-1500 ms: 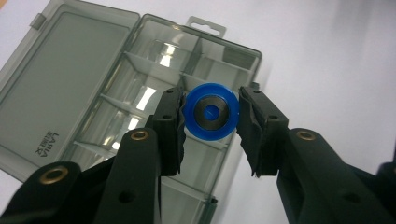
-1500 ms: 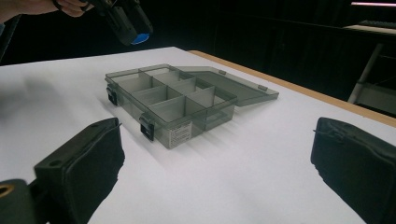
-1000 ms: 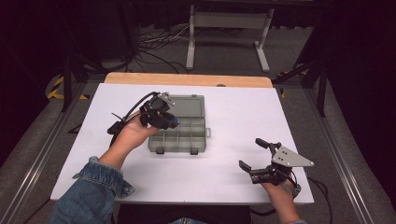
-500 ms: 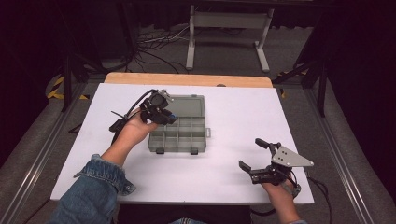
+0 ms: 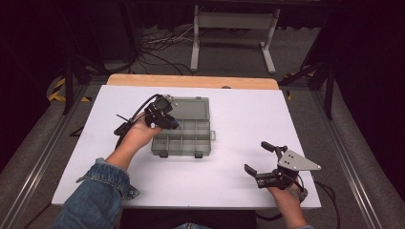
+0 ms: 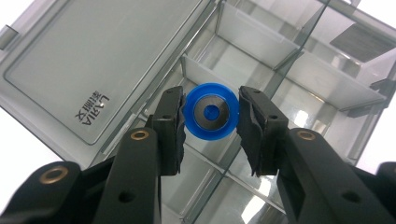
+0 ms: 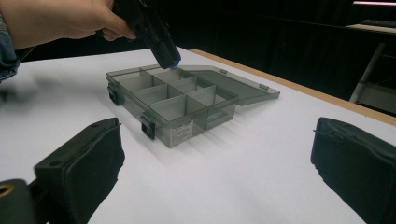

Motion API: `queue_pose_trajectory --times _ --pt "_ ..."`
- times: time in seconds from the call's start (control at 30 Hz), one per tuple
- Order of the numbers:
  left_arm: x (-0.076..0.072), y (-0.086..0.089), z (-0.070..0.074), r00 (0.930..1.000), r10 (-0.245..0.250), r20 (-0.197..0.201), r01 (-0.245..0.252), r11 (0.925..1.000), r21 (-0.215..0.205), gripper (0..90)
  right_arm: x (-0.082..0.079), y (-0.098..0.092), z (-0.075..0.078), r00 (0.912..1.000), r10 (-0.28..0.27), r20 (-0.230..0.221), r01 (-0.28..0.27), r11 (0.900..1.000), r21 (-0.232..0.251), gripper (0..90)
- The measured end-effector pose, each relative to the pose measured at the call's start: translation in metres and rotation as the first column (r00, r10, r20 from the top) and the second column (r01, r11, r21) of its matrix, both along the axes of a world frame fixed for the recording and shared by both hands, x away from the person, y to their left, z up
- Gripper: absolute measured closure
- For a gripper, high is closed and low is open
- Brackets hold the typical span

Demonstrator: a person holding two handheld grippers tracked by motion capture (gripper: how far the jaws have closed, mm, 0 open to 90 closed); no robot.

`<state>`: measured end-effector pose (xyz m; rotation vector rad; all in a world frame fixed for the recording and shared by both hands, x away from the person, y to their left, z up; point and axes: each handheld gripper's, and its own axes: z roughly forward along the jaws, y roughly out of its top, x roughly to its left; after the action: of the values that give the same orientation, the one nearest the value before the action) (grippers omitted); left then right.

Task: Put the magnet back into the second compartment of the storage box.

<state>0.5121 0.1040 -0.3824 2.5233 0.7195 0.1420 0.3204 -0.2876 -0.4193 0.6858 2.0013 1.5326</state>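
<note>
A clear grey compartment box point(image 5: 188, 133) lies open in the middle of the white table, its lid point(image 5: 191, 106) folded flat on the far side. My left gripper point(image 5: 173, 123) points down over the box's back-left compartments, shut on a small blue round part point(image 6: 210, 115) with a grey centre. The part hangs just above a divider point(image 6: 201, 70); seen from the right gripper view, its blue edge point(image 7: 173, 62) peeks out under the jaws. My right gripper point(image 5: 260, 157) rests near the table's front right, jaws wide apart with nothing between them.
The white table point(image 5: 239, 119) has a wooden strip point(image 5: 191, 81) along its far edge. A metal stand point(image 5: 234, 28) and cables lie on the floor beyond. The box's latches point(image 5: 179, 154) face the front edge.
My left gripper has sunk slightly toward the box with the blue part. The right gripper has not moved.
</note>
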Motion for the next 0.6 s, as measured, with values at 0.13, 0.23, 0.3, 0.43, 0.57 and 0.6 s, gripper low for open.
queue_pose_trajectory --times 0.13,0.23,0.3,0.43,0.57,0.6 --pt "0.002 -0.001 -0.003 1.0 0.0 -0.004 0.0 1.0 0.004 62.4 0.0 0.0 0.0 1.0 0.001 0.0 -0.001 1.0 -0.001 3.0" --pt "0.003 -0.003 -0.006 0.9999 0.004 -0.014 -0.003 0.9999 0.015 62.4 0.0 0.0 0.0 1.0 0.002 0.0 -0.002 1.0 0.001 3.0" --pt "0.005 -0.004 -0.007 0.9998 -0.001 -0.019 0.001 0.9999 0.015 62.4 0.0 0.0 0.0 1.0 0.002 0.0 -0.002 1.0 0.0 3.0" --pt "0.006 -0.006 -0.011 0.9995 0.002 -0.031 -0.001 0.9998 0.022 62.3 0.0 0.0 0.0 1.0 0.001 -0.004 -0.001 1.0 0.001 3.0" --pt "0.009 -0.007 -0.014 0.9992 0.003 -0.04 -0.001 0.9995 0.033 62.3 0.0 0.0 0.0 1.0 0.002 -0.004 -0.002 1.0 0.003 3.0" --pt "0.009 -0.007 -0.015 0.9991 0.003 -0.043 -0.002 0.9994 0.033 62.3 0.0 0.0 0.0 1.0 0.002 -0.004 -0.002 1.0 0.003 3.0"
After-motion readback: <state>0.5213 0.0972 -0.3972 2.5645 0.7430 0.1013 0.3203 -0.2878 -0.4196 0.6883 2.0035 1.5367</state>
